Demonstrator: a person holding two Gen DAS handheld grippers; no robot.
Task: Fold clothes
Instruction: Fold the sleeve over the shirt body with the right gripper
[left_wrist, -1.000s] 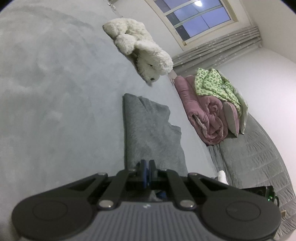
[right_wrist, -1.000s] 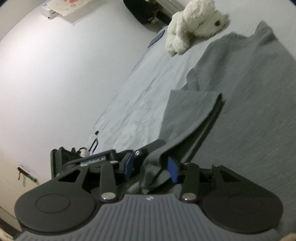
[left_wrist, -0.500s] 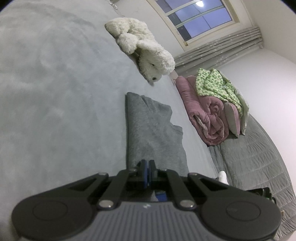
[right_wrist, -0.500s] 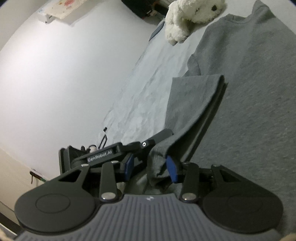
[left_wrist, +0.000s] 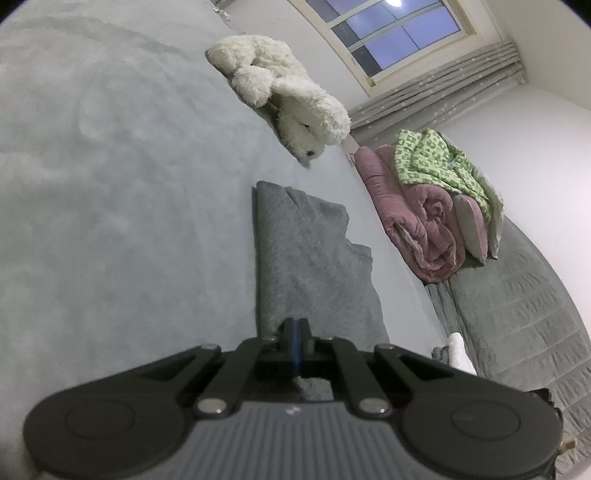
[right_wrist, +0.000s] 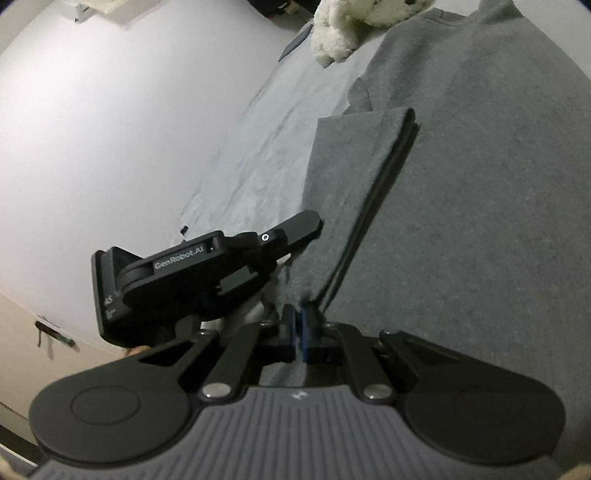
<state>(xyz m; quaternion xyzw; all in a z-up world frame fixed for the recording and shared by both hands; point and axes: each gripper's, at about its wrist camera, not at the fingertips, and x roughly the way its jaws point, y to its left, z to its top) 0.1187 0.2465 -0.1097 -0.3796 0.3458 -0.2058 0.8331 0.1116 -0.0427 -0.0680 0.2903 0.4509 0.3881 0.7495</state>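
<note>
While both tools are low over the bed (left_wrist: 110, 184), the grey T-shirt (right_wrist: 480, 184) lies spread on the pale grey cover, with one sleeve (right_wrist: 354, 173) folded over onto the body of the shirt. The right gripper (right_wrist: 298, 328) has its blue pads pressed together on a bunched edge of this sleeve, so the cloth is pinched between them. In the right wrist view, the left gripper (right_wrist: 295, 230) is seen from the side, just beside the same sleeve. In its own view the left gripper (left_wrist: 295, 332) has its fingers closed at the near edge of the shirt (left_wrist: 306, 258); whether cloth is caught between them I cannot tell. A white plush toy (left_wrist: 288, 96) rests beyond the shirt, and rolled pink bedding (left_wrist: 417, 221) under a green patterned cloth (left_wrist: 436, 162) lies to the side.
</note>
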